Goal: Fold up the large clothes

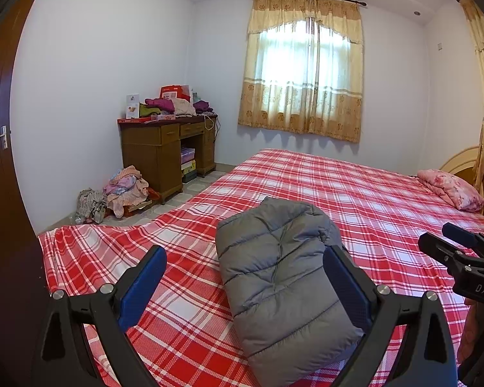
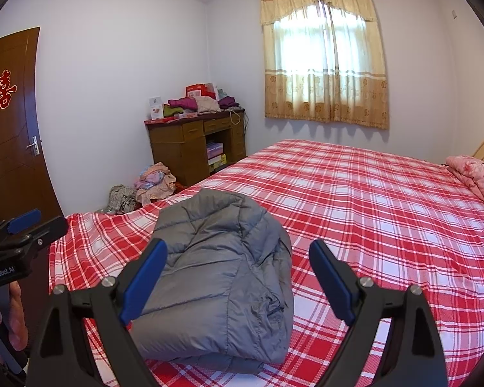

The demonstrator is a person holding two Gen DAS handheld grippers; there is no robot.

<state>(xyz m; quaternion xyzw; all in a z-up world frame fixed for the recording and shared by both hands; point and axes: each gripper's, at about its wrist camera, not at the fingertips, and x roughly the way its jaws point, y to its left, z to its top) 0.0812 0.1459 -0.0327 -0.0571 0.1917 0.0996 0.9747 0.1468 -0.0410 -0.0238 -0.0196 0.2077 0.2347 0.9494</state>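
Note:
A grey quilted down jacket point(image 1: 280, 277) lies folded into a compact bundle near the front edge of the bed point(image 1: 355, 193), which has a red plaid sheet. It also shows in the right wrist view point(image 2: 222, 277). My left gripper point(image 1: 245, 258) is open and empty, held above the bundle, and shows at the left edge of the right wrist view point(image 2: 32, 222). My right gripper point(image 2: 238, 251) is open and empty above the jacket's right side, and shows at the right edge of the left wrist view point(image 1: 448, 238).
A pink folded quilt point(image 1: 448, 190) lies at the bed's far right by the headboard. A wooden desk point(image 1: 167, 154) piled with clothes and boxes stands in the corner, with a clothes heap point(image 1: 122, 190) on the floor beside it. A brown door point(image 2: 9, 135) is at the left.

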